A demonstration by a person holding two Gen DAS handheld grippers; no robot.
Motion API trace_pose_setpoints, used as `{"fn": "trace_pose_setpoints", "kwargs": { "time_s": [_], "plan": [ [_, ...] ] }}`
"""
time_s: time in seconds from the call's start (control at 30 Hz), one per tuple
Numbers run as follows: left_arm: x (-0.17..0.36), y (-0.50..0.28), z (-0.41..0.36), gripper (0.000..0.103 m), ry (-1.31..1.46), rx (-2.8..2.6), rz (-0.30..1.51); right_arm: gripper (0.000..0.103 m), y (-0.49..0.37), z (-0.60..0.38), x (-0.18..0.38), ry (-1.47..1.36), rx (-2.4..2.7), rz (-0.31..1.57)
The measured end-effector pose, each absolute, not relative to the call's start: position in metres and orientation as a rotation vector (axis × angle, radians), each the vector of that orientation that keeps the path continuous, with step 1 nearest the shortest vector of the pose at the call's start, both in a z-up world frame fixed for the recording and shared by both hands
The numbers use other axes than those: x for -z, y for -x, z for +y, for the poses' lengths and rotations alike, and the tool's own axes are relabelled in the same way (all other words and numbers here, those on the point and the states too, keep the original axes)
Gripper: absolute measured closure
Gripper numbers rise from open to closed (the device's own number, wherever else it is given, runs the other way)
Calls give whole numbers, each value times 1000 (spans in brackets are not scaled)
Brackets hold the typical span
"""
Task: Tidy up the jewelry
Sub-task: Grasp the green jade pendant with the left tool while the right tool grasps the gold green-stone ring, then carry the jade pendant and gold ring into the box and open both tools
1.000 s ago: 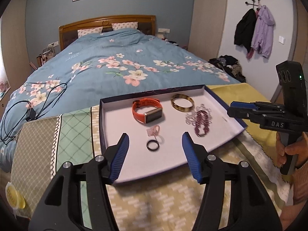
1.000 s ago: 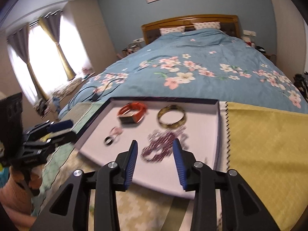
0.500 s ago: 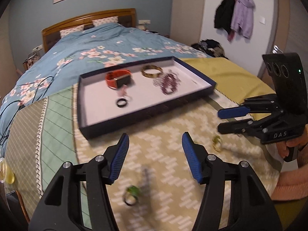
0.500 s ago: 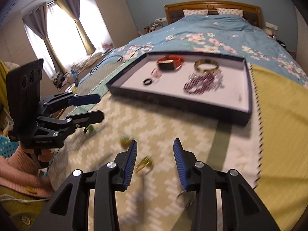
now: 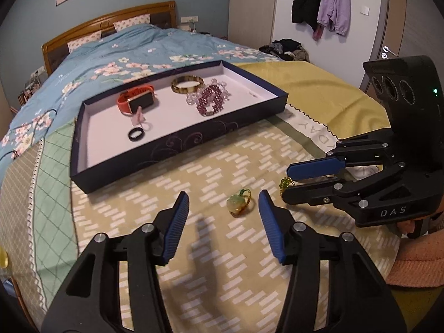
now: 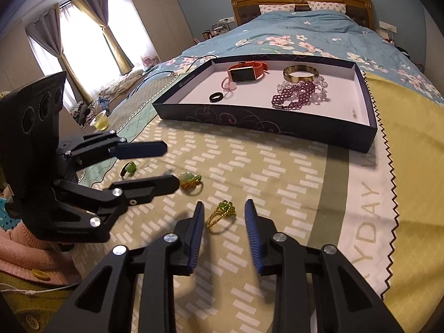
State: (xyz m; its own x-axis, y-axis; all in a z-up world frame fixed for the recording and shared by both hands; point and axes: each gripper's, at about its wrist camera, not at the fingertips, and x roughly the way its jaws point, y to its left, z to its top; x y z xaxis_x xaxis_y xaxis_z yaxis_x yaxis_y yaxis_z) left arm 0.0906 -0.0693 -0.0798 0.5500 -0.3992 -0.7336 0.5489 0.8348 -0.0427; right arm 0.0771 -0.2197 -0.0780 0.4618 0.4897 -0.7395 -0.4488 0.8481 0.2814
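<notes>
A dark blue tray [image 5: 177, 138] [image 6: 266, 120] holds an orange watch [image 5: 136, 101] [image 6: 245, 72], a gold bangle [image 5: 187, 83] [image 6: 301, 72], purple beads [image 5: 209, 100] [image 6: 294, 95], a black ring [image 5: 136, 134] [image 6: 216, 97] and a pink ring [image 5: 138, 116]. On the cloth, a pale green stone ring [image 5: 238, 205] [image 6: 190, 180] lies between my open left gripper's [image 5: 224, 208] [image 6: 166, 163] fingers. A gold ring with a green stone [image 6: 222, 212] [image 5: 285, 183] lies between my open right gripper's [image 6: 224, 216] [image 5: 285, 179] fingers. A third green ring [image 6: 129, 168] lies further left.
The patterned cloth [image 5: 222, 249] covers the foot of a bed with a blue floral quilt [image 5: 138, 55]. A small cup of yellow liquid [image 6: 100, 120] stands off the left edge. Charger cables [image 6: 166, 69] lie on the quilt. Coats [image 5: 322, 2] hang on the wall.
Both grippers have pulled back from the tray and dropped low over the cloth. Each now brackets a ring lying on it. Both stay open.
</notes>
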Motion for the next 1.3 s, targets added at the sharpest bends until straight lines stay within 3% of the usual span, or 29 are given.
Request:
{"fn": "trace_pose_setpoints", "kwargs": {
  "time_s": [0.2,0.43,0.93,1.0,1.07,1.23,1.3],
  "plan": [
    [88,-100,-76,65,-185,571,861,87,-78,-221,78,-45,-565,923],
    [93,-107,-75,85,-158,583,893,102,-81,-225,80,-48,-565,924],
    [86,-101,-67,85,-119,566,870,101,-83,-229,72,-75,-563,895],
    [85,-101,-65,85,-112,563,869,87,-85,-232,72,-109,-569,901],
    [85,-103,-63,85,-104,558,871,81,-87,-230,73,-99,-568,900],
    [86,-103,-61,85,-94,556,873,82,-88,-219,78,-50,-578,922],
    [86,-102,-61,85,-92,555,873,93,-87,-215,79,-22,-573,920]
  ]
}}
